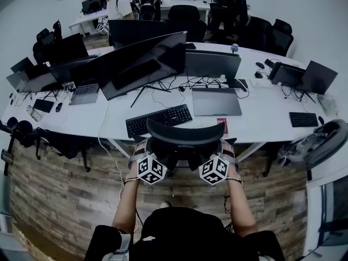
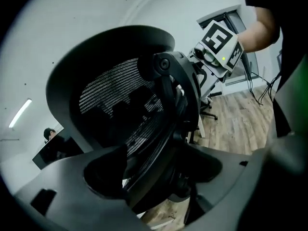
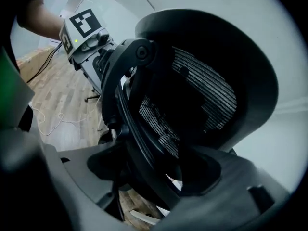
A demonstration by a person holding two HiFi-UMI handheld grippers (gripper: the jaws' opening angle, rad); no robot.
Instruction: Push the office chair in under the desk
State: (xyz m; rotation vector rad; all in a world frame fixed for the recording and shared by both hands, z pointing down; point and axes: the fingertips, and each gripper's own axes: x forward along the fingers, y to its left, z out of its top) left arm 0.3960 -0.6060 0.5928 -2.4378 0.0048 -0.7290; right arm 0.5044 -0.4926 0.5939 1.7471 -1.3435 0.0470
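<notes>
Office chair point(image 1: 186, 132): stood at the near edge of the desk point(image 1: 261, 125), back turned to the person, curved headrest just below the keyboard point(image 1: 159, 120). How far the seat reached under the desk could not be told.
Left gripper point(image 2: 154, 174): set on the left side of the chair's back. Its jaws stood fairly wide, one on either face of the dark back frame, which filled the gap between them. Mesh panel and headrest rose beyond.
Right gripper point(image 3: 159, 177): set on the right side of the back, level with the left one. Its jaws pinched the frame edge in the same manner, one in front and one behind.
Marker cubes: side by side in the head view, close together, just behind the back.
Floor point(image 1: 65, 194): wood planks, with loose cable lying left of the chair.
Desk top: the black keyboard lay nearest, a flat grey laptop point(image 1: 216, 101) to its right, and a wide dark monitor point(image 1: 144, 64) tilted behind them.
Background: further desks with black chairs, and a person point(image 1: 117, 1) standing at the far row.
</notes>
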